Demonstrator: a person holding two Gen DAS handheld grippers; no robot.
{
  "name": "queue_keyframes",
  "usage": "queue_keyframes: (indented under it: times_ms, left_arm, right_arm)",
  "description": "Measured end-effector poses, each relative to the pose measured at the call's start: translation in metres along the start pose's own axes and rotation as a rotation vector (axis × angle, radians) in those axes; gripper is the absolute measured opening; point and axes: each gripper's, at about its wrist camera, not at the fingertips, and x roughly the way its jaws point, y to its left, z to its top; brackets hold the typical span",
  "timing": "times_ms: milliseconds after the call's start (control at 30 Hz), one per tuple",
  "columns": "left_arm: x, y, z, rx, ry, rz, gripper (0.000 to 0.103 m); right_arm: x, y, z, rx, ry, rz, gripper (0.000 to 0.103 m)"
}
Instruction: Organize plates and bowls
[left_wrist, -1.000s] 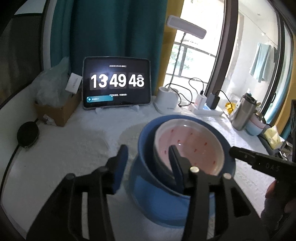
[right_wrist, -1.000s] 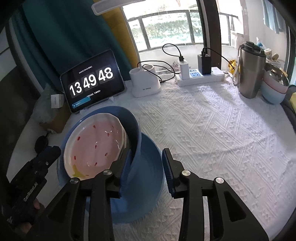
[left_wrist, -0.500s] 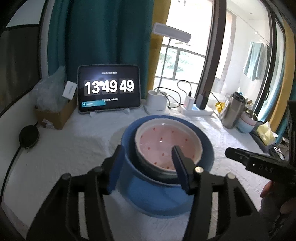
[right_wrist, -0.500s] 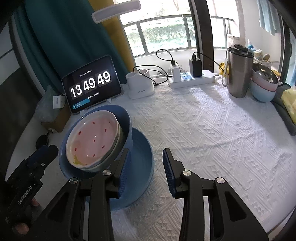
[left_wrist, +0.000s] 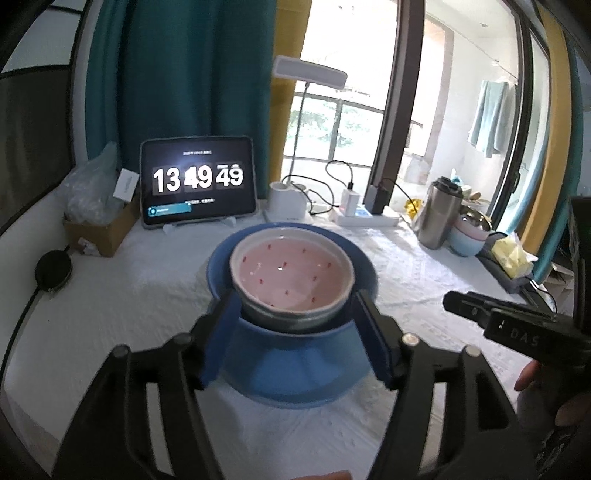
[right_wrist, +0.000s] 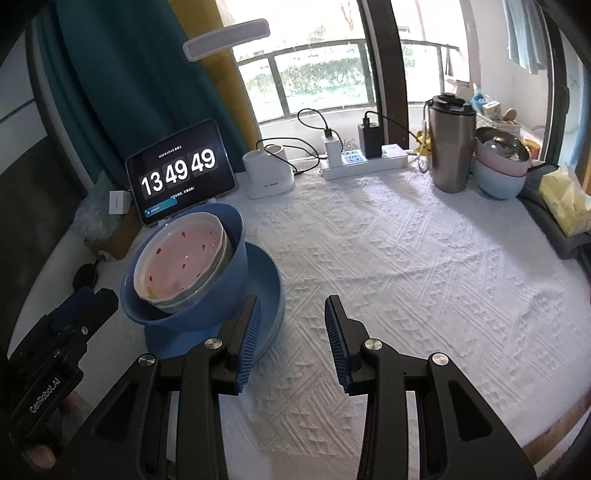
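Pink bowl sits tilted inside blue bowl on blue plate, left side of table. Left gripper opening around the stack, grasping nothing; right gripper released, empty. Risk: tilted stack slips or topples if nudged.

A home — curtains, balcony window, tablecloth-covered table.

Each hand-held gripper is black, with ribbed blue finger pads and silver screws.
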Motion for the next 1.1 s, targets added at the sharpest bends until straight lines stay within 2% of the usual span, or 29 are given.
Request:
queue_keyframes:
  times_ms: [167,467,867,1100]
  left_arm:
    - [-0.012,-0.013,-0.005,0.026,-0.013,-0.001,0.072]
    - [-0.045,-0.033,-0.009,0.049,-0.069,-0.029,0.089]
    - [-0.090,-0.044,-0.002,0.052,-0.149,-0.028,0.090]
    - [-0.115,-0.051,0.001,0.085,-0.186,-0.030,0.090]
  right_arm:
    - [-0.015,-0.006,-0.008,-0.001,-0.025,-0.008,0.038]
    - [-0.050,-0.007,-0.018,-0.022,-0.093,-0.027,0.038]
    - [-0.107,-0.003,-0.027,-0.057,-0.210,-0.046,0.039]
    - [-0.138,0.002,-0.030,-0.079,-0.273,-0.044,0.040]
